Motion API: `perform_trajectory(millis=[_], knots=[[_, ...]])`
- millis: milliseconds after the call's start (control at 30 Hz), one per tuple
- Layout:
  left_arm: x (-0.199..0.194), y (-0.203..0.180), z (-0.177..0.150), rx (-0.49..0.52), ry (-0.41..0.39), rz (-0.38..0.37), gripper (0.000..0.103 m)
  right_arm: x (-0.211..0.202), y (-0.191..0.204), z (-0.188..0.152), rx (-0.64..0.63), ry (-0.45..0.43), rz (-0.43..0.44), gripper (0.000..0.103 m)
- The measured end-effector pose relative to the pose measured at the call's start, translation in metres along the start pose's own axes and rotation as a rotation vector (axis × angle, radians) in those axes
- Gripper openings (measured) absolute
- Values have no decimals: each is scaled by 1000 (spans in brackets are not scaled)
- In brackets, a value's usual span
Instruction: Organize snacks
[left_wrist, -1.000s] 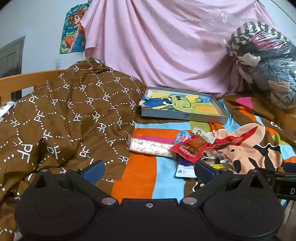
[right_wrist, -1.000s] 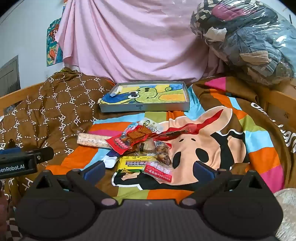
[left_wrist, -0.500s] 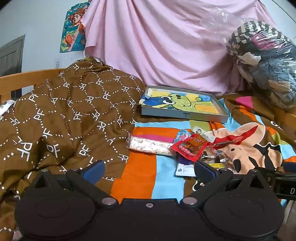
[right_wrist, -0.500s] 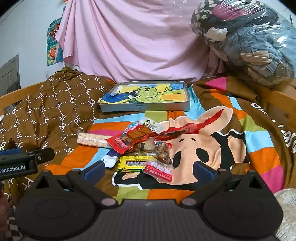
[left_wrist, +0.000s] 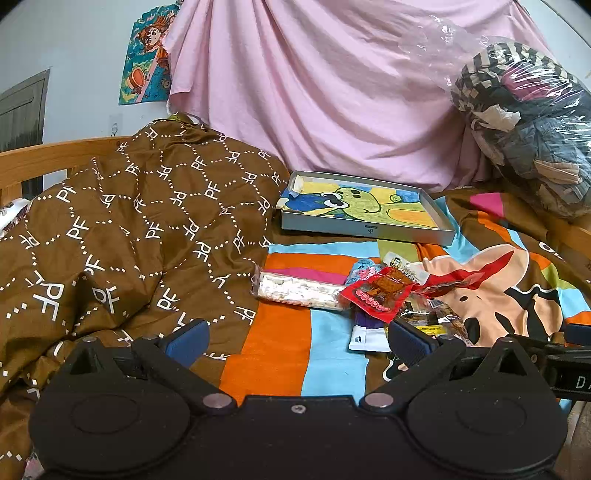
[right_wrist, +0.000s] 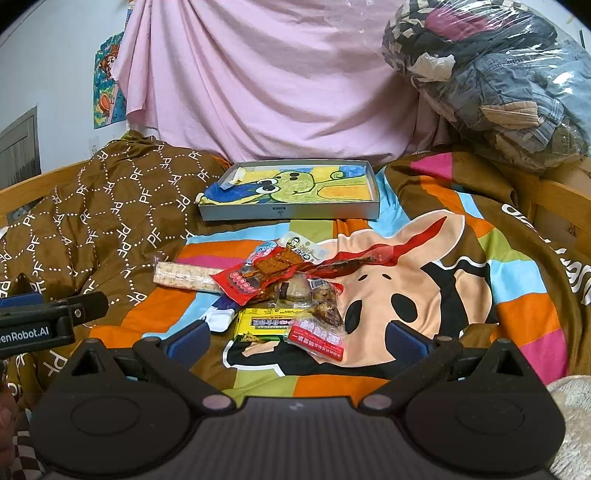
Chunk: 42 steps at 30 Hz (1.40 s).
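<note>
Both pairs of fingers are spread wide and hold nothing. On my left gripper (left_wrist: 297, 341) the blue rubbery pads sit at the ends of matte black arms, hovering over the bed; my right gripper (right_wrist: 297, 341) is just as wide, with the snack pile framed between its pads.

Closest to the right fingers lies a crinkly clear packet with a red label (right_wrist: 318, 328), overlapping a flat yellow-green bar wrapper (right_wrist: 260, 325). Behind those I see a glossy red pouch (right_wrist: 255, 278) resting across a long, clear sleeve of pale, knobbly puffed-rice bar (right_wrist: 184, 277), and a thin red strip packet (right_wrist: 354, 260) stretching to the right. A white and purple packet (left_wrist: 365, 332) lies flat just ahead of my left gripper's right pad.

All of it sits on a soft cartoon-print quilt (right_wrist: 517, 273) in bright colour blocks. Farther back stands a shallow grey rectangular tray (right_wrist: 291, 212), lined with a crayon-like dinosaur drawing. To the left bunches a brown monogrammed duvet (left_wrist: 129, 229).
</note>
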<state>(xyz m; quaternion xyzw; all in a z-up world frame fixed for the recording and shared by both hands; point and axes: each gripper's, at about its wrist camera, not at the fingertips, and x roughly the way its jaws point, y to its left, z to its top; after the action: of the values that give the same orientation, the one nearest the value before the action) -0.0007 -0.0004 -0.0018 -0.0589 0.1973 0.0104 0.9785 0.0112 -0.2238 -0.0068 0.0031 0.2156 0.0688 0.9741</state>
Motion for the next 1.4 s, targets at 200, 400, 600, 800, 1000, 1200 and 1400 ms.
perform_trajectory(millis=[200,400,600,800,1000,1200,1400], knots=[[0,0,0,0,0,1,102,0,0,0,-1,1,0,103],[0,0,0,-1,-1,-1,102,1,1,0,-4,-1,0,103],[0,0,0,-1,-1,-1,102,-1,1,0,-6,0,0,103],[1,0,0,-1,-4,2,102,-1,2,0,-7,0,0,103],[-2,-1,1,2,-6,2,102,-1,2,0,-7,1,-1,103],[-2,0,1,1,-7,5,102,-1,1,0,-7,2,0,103],[2,-2,3,22,-13,1,102,1,3,0,-3,13,0,103]])
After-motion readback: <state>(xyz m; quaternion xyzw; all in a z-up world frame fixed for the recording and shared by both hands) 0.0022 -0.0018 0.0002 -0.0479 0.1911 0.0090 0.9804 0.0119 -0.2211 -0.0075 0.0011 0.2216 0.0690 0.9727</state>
